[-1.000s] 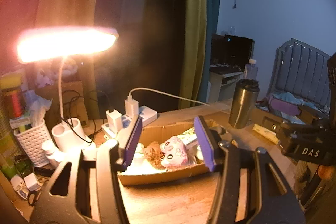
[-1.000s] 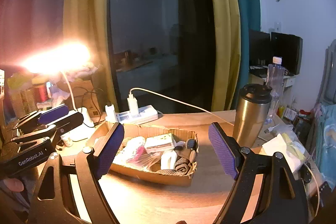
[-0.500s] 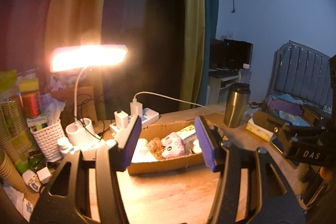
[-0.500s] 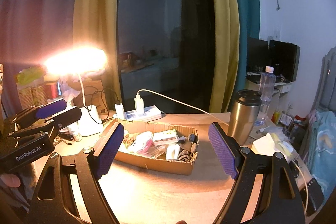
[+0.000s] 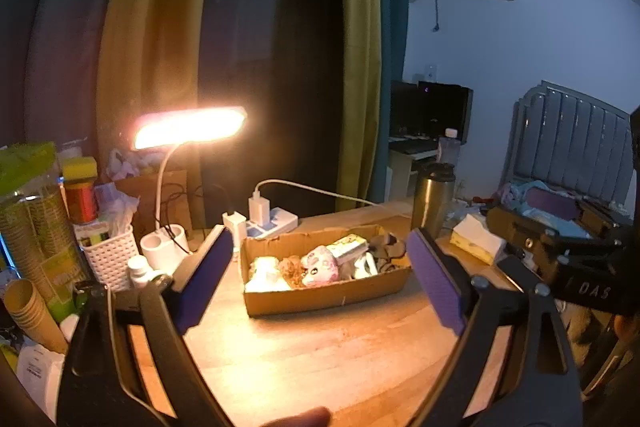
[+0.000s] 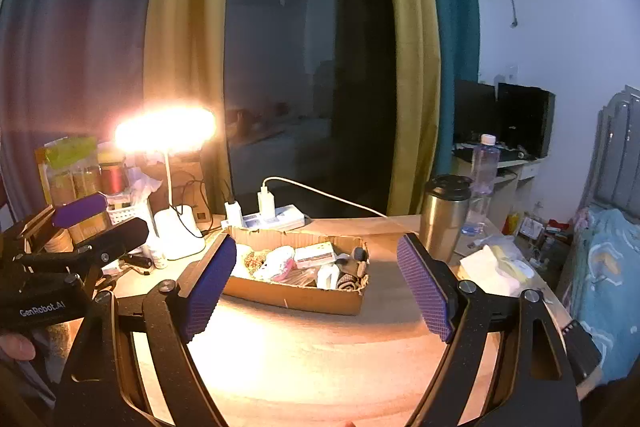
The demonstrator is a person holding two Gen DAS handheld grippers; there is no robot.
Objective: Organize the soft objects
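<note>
We hold both tools back from a shallow cardboard box (image 5: 326, 293) on a lamp-lit wooden desk (image 5: 320, 355), and nothing is in either grip. The left gripper (image 5: 320, 279) stands wide open, its purple pads flanking the box as we look along them; the right gripper (image 6: 316, 283) is spread just as far and just as empty. The soft things lie inside the box, straight ahead of both sets of jaws and beyond their tips: a pale plush at the end toward the left jaw, a brown fuzzy toy (image 5: 291, 269) next to it, a pink patterned plush (image 5: 320, 265) near the middle, and dark knitted pieces (image 6: 348, 277) at the end toward the right jaw. The box's long axis runs crosswise to our fingers, from one jaw toward the other, so any reach goes forward over its near wall. We judge neither tool clearly nearer. With the toys already boxed and the desk in front of us bare, this fits either a sorted box or one still to be picked through; the views do not settle which.
</note>
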